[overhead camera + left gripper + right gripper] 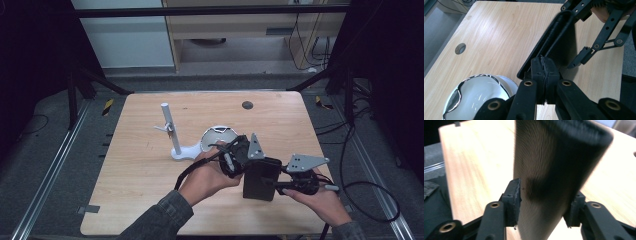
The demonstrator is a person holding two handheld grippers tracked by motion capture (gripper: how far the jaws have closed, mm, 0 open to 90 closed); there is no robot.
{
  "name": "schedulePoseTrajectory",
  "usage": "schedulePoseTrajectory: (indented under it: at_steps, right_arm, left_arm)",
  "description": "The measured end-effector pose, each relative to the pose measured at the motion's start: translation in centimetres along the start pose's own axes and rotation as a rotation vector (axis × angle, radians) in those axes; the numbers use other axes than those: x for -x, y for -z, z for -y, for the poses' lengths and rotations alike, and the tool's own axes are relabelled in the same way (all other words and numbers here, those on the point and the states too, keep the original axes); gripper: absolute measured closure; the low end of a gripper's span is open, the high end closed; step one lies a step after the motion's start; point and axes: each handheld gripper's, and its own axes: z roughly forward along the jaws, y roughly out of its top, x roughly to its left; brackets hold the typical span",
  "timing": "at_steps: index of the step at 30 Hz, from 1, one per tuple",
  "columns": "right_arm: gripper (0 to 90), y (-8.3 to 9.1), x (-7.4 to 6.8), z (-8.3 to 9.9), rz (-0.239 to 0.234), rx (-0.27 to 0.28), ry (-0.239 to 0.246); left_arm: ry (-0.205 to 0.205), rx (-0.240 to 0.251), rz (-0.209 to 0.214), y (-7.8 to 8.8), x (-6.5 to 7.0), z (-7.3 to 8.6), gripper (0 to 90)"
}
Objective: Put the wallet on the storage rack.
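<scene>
1. Right now the black pouch (259, 179) hangs upright above the desk (150, 170), at about five o'clock from the desk's centre, held between both grippers.
2. Seen in its own view, the left gripper (543, 75) has its jaws pinched tight together on the pouch's (549, 42) thin edge.
3. At three o'clock of the pouch, the right gripper (277, 186) holds it; in the right gripper view the pads (514, 195) press on either flat side of the pouch (549, 175), the jaws narrowed onto it.
4. A white stand (171, 134) with an upright post sits at ten o'clock from the pouch, well apart from it.
5. A white bowl-shaped part (218, 135) lies at twelve o'clock, just beyond the left hand (207, 175), close under the left gripper.
6. A dark round hole (247, 105) marks the far desk edge.
</scene>
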Motion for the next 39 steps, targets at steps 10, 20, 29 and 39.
schedulePoseTrajectory:
  at_steps: [10, 20, 29, 39]
  right_arm:
    - [69.2, -0.6, -0.6, -0.7, -0.019, -0.031, 0.025]
    - [71.3, 0.1, -0.3, -1.2, 0.025, -0.01, 0.025]
    - [71.3, 0.4, -0.1, -2.1, 0.111, -0.008, 0.023]
    - [71.3, 0.8, -0.7, -4.4, 0.195, 0.014, 0.033]
  left_arm:
    - [0.015, 0.017, 0.0, -0.1, 0.0, -0.1, 84.8]
    - [0.107, 0.06, -0.066, 0.4, -1.5, 2.6, 45.1]
    - [0.18, 0.061, -0.083, 0.8, -2.1, 5.9, 18.5]
    - [0.22, 0.091, -0.065, 1.6, -1.1, 9.3, 9.5]
